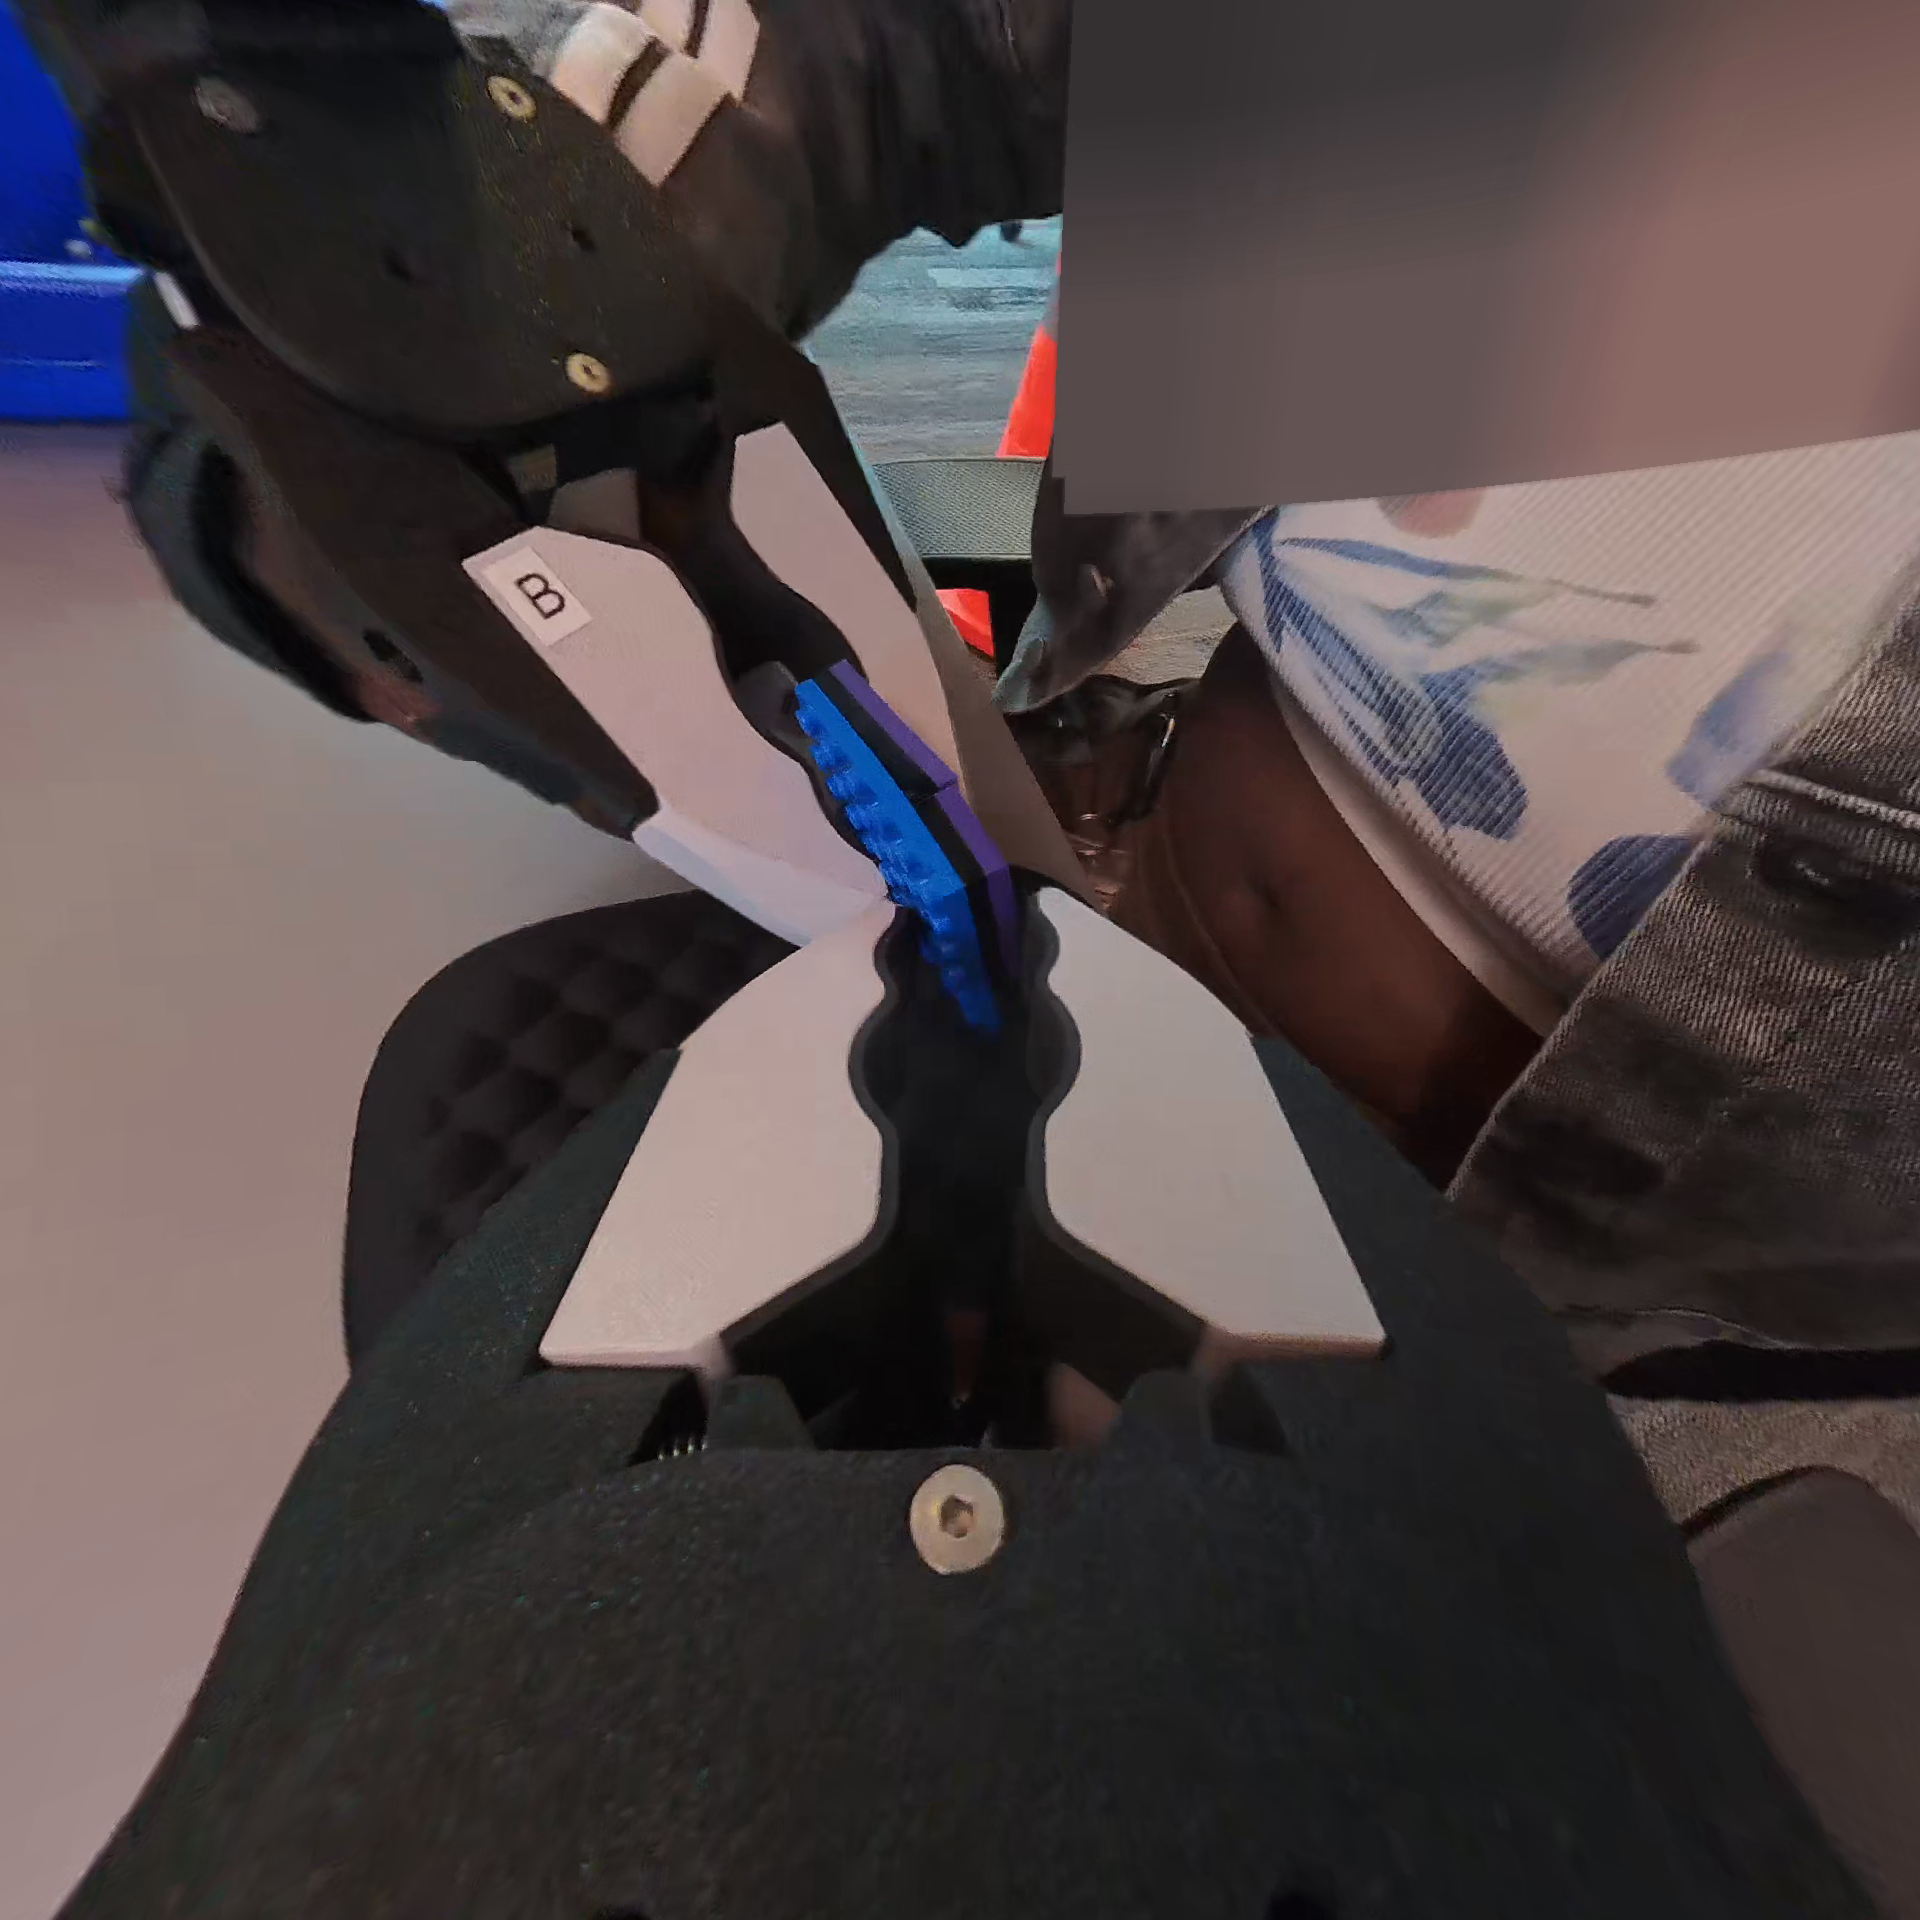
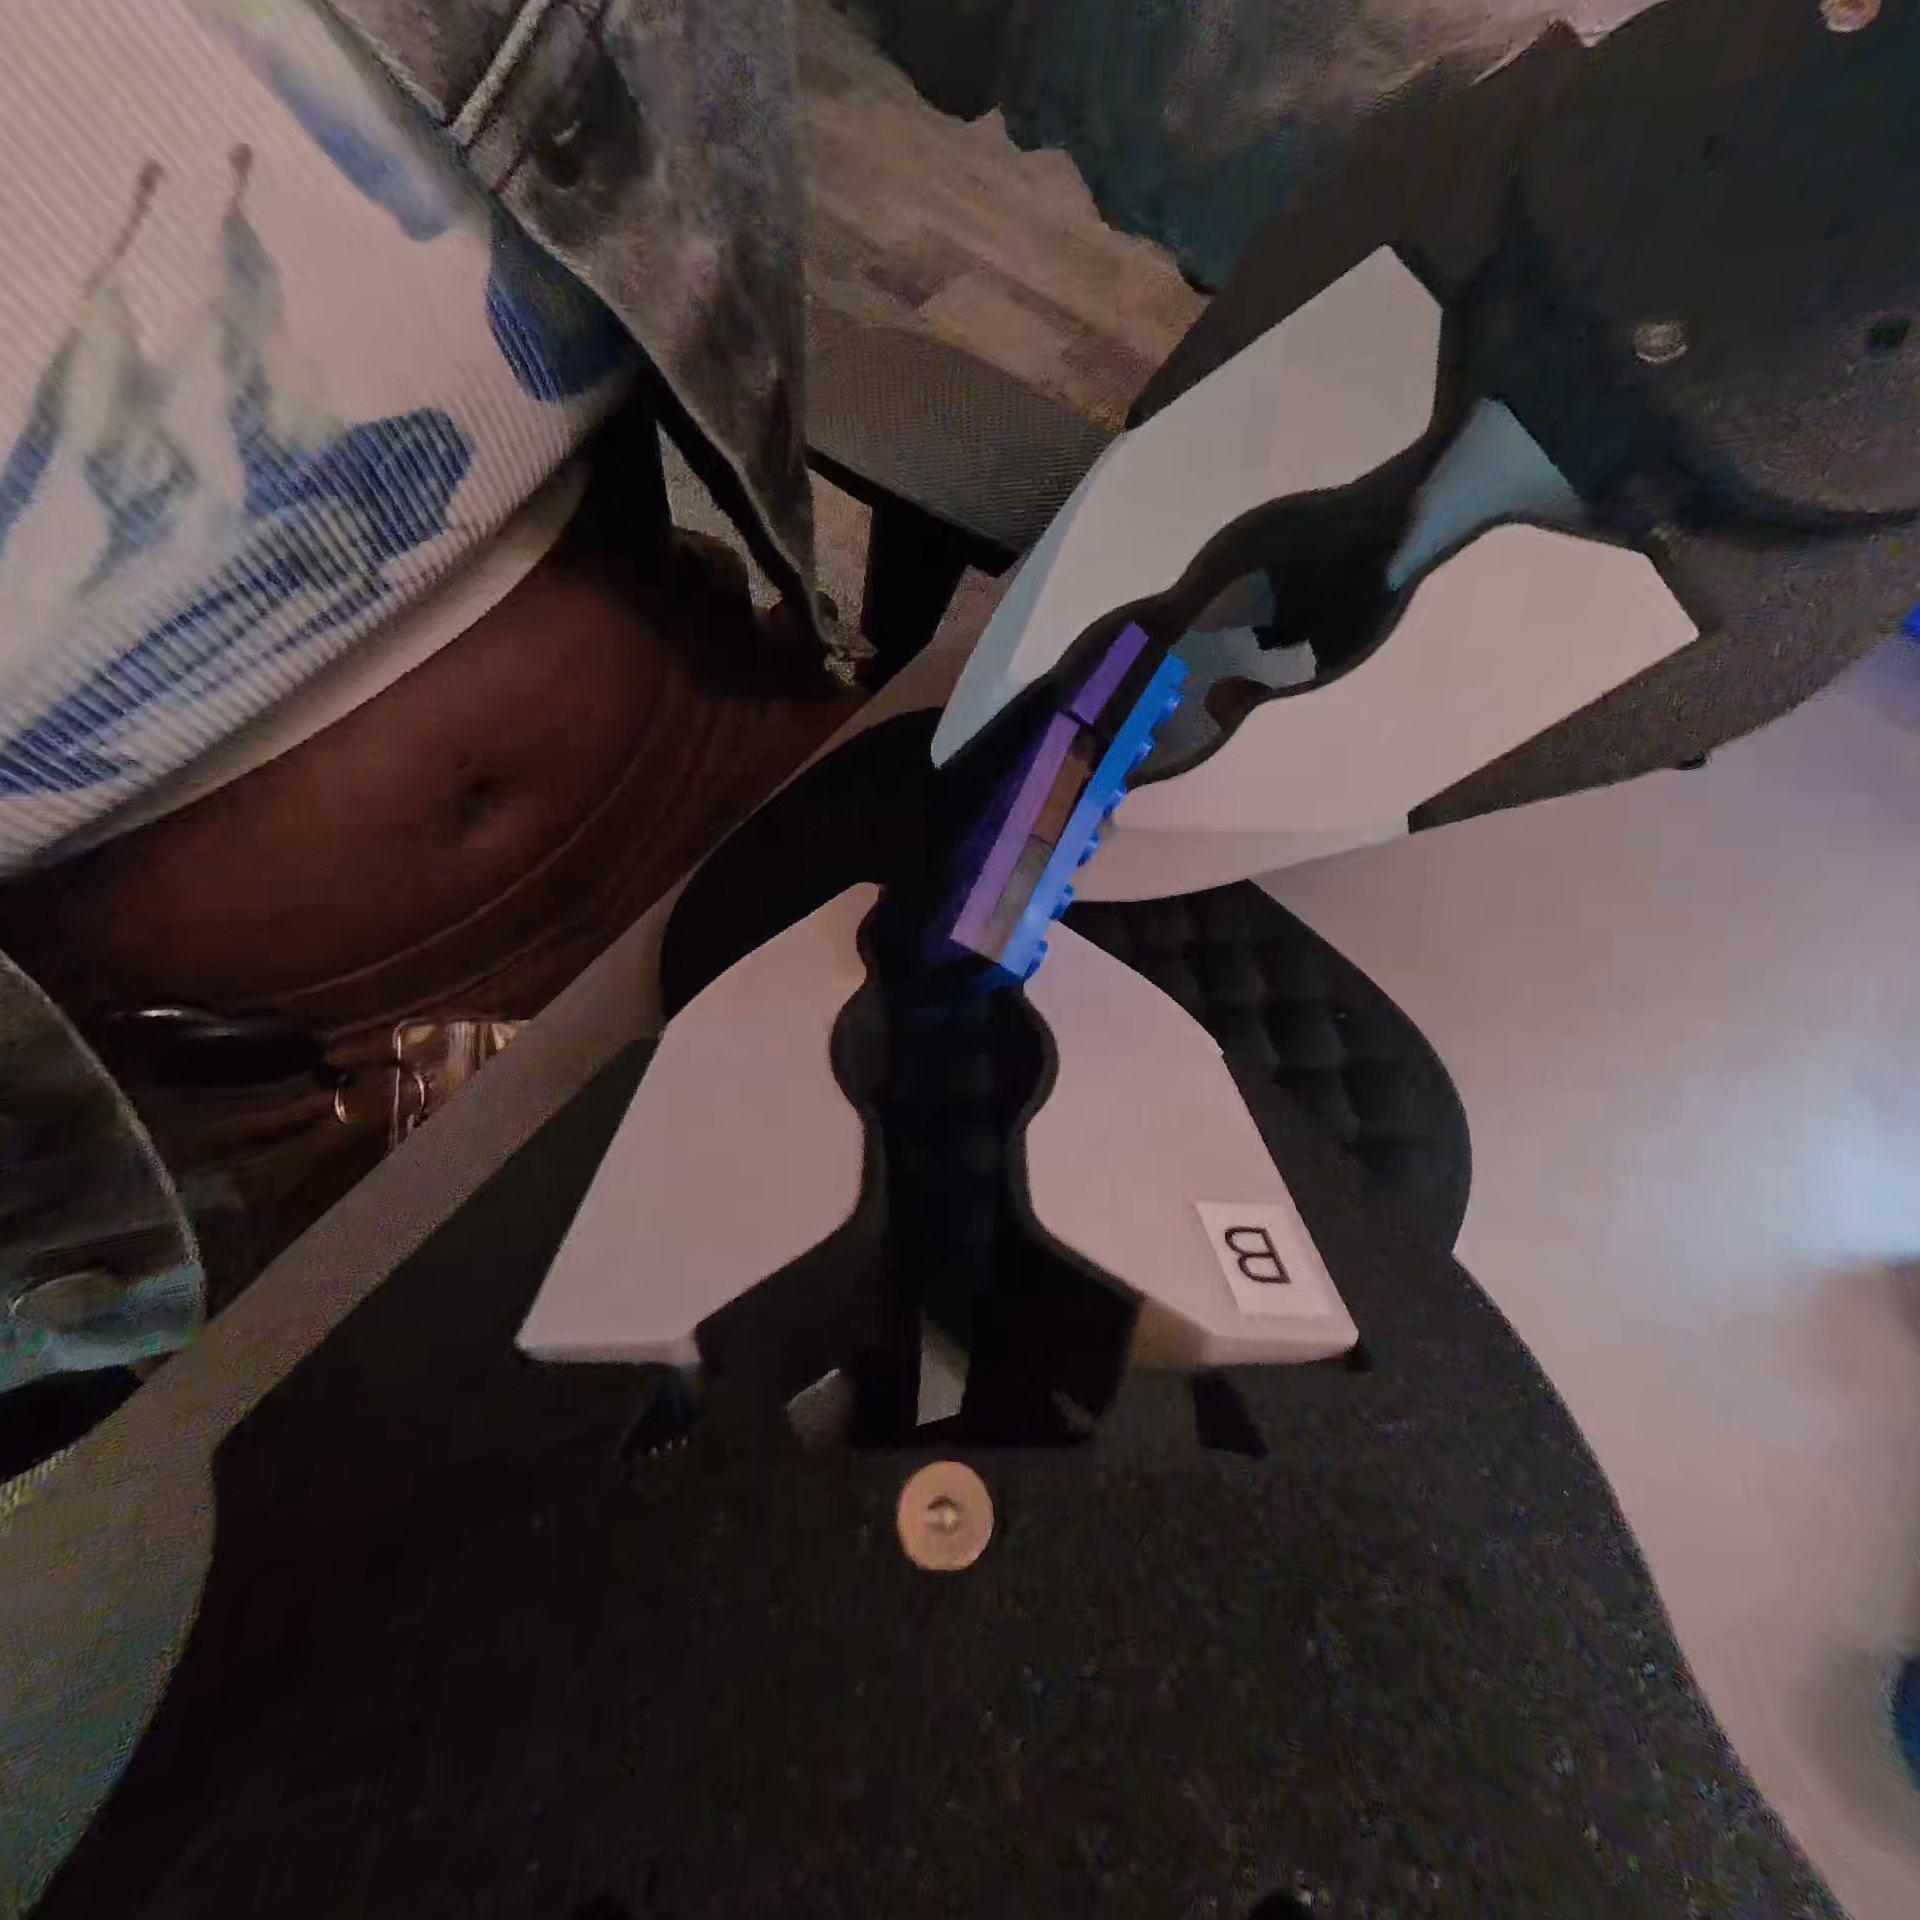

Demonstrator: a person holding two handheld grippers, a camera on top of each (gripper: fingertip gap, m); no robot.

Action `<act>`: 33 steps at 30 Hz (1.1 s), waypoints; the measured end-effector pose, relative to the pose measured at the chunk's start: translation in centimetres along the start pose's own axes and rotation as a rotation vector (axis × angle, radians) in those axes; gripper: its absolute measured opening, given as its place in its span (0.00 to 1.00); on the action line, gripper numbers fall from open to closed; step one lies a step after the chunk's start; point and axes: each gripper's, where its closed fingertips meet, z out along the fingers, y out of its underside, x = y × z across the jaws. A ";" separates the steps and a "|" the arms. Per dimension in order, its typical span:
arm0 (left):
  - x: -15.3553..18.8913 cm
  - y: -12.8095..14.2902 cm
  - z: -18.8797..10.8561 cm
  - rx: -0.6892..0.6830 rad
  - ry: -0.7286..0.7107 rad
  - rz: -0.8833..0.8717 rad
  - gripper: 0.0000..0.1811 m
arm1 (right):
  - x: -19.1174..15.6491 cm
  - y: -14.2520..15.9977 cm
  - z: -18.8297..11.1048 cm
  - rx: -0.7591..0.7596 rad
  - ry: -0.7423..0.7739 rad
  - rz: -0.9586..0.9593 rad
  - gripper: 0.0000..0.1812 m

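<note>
A thin stack of toy plates is held in the air between both grippers. It has a blue studded plate on one face, purple plates on the other, and a dark layer between. My left gripper is shut on one end of the stack. My right gripper is shut on the other end, where the blue plate and the purple plates also show. The two grippers meet nearly tip to tip at an angle. The right gripper's finger carries a white sticker.
A pale table surface lies below and to the left. A person sits close behind, in a white shirt with blue print, a grey jacket and brown trousers. An orange cone stands on the floor farther back. Only a small space, under 4 cm, lies between the two pairs of fingers.
</note>
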 end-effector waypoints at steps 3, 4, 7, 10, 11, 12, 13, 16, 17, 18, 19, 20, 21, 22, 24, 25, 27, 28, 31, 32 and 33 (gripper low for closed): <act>-0.1 -0.3 0.0 0.044 0.055 -0.004 0.11 | -0.1 -0.1 -0.4 -0.005 -0.081 -0.045 0.10; -0.1 -0.4 0.0 0.073 0.060 -0.010 0.11 | -0.1 0.0 -0.5 0.000 -0.103 -0.051 0.10; -2.0 0.4 -0.7 0.105 -0.098 -0.028 0.10 | 1.5 1.2 -0.6 0.013 -0.022 0.030 0.10; -4.9 0.4 -3.1 0.209 -0.372 -0.108 0.06 | 5.8 1.4 -2.4 0.160 0.276 0.321 0.20; -5.8 0.3 -3.9 0.230 -0.485 -0.143 0.06 | 6.9 1.7 -3.4 0.190 0.386 0.406 0.23; -6.5 0.3 -4.6 0.237 -0.599 -0.144 0.06 | 7.5 1.9 -4.3 0.200 0.485 0.453 0.24; -7.5 0.3 -5.8 0.263 -0.741 -0.174 0.06 | 7.7 1.7 -5.1 0.208 0.590 0.450 0.25; -8.7 1.3 -8.0 0.317 -0.975 -0.303 0.06 | 7.9 0.5 -8.4 0.140 1.027 0.312 0.10; -8.6 1.3 -8.0 0.342 -0.985 -0.319 0.06 | 7.4 -1.1 -8.7 0.172 1.111 0.220 0.06; -8.4 1.1 -7.5 0.368 -0.961 -0.340 0.06 | 7.0 -2.3 -8.6 0.197 1.168 0.156 0.02; -8.3 0.8 -7.2 0.409 -0.946 -0.369 0.06 | 6.8 -2.6 -8.1 0.192 1.190 0.143 0.00; -8.0 0.3 -6.9 0.460 -0.909 -0.388 0.06 | 7.0 -2.3 -7.5 0.170 1.190 0.171 0.03; -7.8 -0.1 -6.6 0.504 -0.877 -0.420 0.06 | 7.2 -1.8 -6.9 0.155 1.178 0.207 0.08; -7.6 -0.5 -6.4 0.535 -0.848 -0.435 0.06 | 7.5 -1.4 -6.5 0.157 1.163 0.244 0.12; -7.3 -0.6 -5.9 0.543 -0.829 -0.447 0.06 | 7.8 -0.9 -6.3 0.184 1.138 0.319 0.17; -7.2 -0.6 -5.7 0.537 -0.826 -0.444 0.06 | 7.9 -0.9 -6.6 0.204 1.141 0.339 0.17; -7.0 -0.6 -5.6 0.549 -0.823 -0.457 0.06 | 7.9 -1.2 -7.0 0.241 1.139 0.353 0.17; -7.0 -0.5 -5.5 0.537 -0.829 -0.457 0.06 | 7.8 -1.4 -7.0 0.252 1.133 0.359 0.18; -7.2 0.4 -5.3 0.443 -0.915 -0.409 0.06 | 7.9 -1.3 -6.9 0.240 1.134 0.371 0.21; -7.3 0.6 -5.4 0.406 -0.960 -0.385 0.06 | 7.9 -1.2 -6.8 0.239 1.134 0.381 0.23; -7.4 0.9 -5.6 0.355 -1.023 -0.348 0.06 | 7.9 -1.2 -6.7 0.247 1.136 0.396 0.23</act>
